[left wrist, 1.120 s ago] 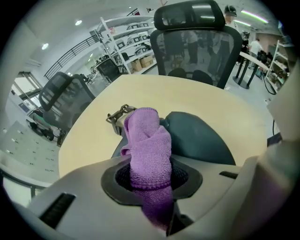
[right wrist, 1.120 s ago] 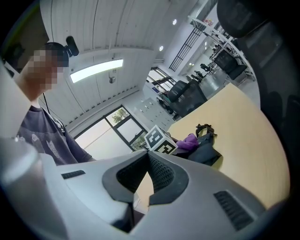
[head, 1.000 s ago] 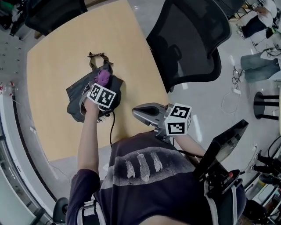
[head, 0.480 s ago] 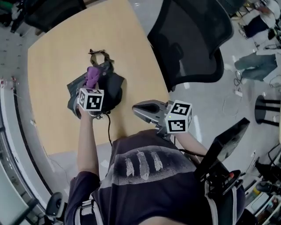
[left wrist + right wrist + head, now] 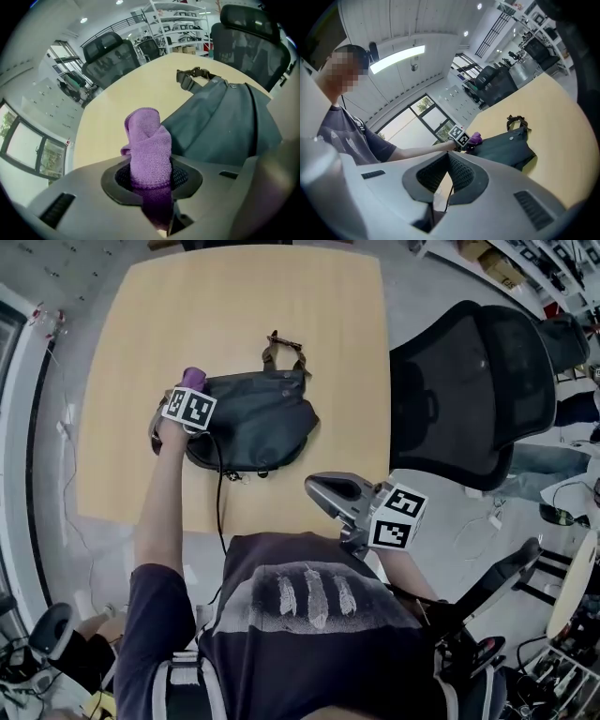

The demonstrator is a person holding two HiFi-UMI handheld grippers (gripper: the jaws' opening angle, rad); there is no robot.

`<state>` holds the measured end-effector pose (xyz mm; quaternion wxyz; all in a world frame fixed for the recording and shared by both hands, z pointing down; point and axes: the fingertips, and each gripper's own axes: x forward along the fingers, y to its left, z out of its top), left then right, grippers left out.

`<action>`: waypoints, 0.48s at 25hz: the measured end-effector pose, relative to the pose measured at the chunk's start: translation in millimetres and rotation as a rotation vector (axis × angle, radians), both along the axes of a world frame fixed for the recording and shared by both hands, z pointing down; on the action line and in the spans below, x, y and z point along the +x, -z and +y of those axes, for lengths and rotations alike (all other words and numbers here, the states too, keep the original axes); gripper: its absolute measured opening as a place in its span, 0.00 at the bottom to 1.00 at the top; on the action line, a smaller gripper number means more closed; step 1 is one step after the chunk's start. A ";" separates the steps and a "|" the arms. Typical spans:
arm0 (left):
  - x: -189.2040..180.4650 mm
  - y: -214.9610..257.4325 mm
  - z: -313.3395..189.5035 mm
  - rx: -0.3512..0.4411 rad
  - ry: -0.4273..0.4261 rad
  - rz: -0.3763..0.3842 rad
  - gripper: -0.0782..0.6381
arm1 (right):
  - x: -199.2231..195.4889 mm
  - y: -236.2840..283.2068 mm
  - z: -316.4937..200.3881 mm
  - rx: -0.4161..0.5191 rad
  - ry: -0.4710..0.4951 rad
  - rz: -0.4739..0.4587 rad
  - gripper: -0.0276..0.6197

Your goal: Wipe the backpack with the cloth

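Basically a tan table [image 5: 131, 352] with a black mesh chair [image 5: 469, 399] at its right side, and the backpack [image 5: 258, 418] lying flat near the table's middle, strap end away from the person. The backpack is dark grey-green fabric and looks limp and slack, probably light and near empty. It will likely slide or bunch under a wipe, so pinning it at a thick seam or at the strap base would help. The fabric looks matte, not slippery, not fragile. The left gripper [image 5: 152, 180] is at the backpack's left end, its jaws pinching the cloth [image 5: 147, 145] low down so a bunched purple tuft stands up past the tips. In the head view the cloth [image 5: 192, 378] sits just beside the backpack's left edge, and I cannot tell if it touches. The cloth is knitted, microfibre-like, soft, light and floppy. That hold seems good as is, with enough tuft free to rub with. The right gripper [image 5: 449, 171] is held near the person's chest, well apart from the backpack, its jaws pressed together at the tips with nothing between them. The brown strap [image 5: 284, 346] loops off the far end. A small round snap [image 5: 228, 83] sits near the top seam. No brand, label or readable writing on the backpack or the cloth. The grippers' cubes carry only square markers, no letters.
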<state>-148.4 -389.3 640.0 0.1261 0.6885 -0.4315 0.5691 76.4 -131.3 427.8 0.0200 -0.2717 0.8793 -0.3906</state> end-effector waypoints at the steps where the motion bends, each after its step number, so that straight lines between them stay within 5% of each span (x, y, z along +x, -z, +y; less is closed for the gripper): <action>1: 2.0 -4.6 -2.6 -0.002 -0.010 -0.006 0.27 | -5.1 1.7 -2.4 0.006 0.002 0.002 0.05; 5: 27.6 -13.5 -3.4 -0.018 -0.066 -0.004 0.27 | -8.7 3.0 -1.9 -0.001 -0.007 0.017 0.05; 12: 71.6 -30.9 -2.5 -0.047 -0.257 -0.143 0.27 | 7.5 -4.2 -2.6 -0.019 -0.070 0.024 0.05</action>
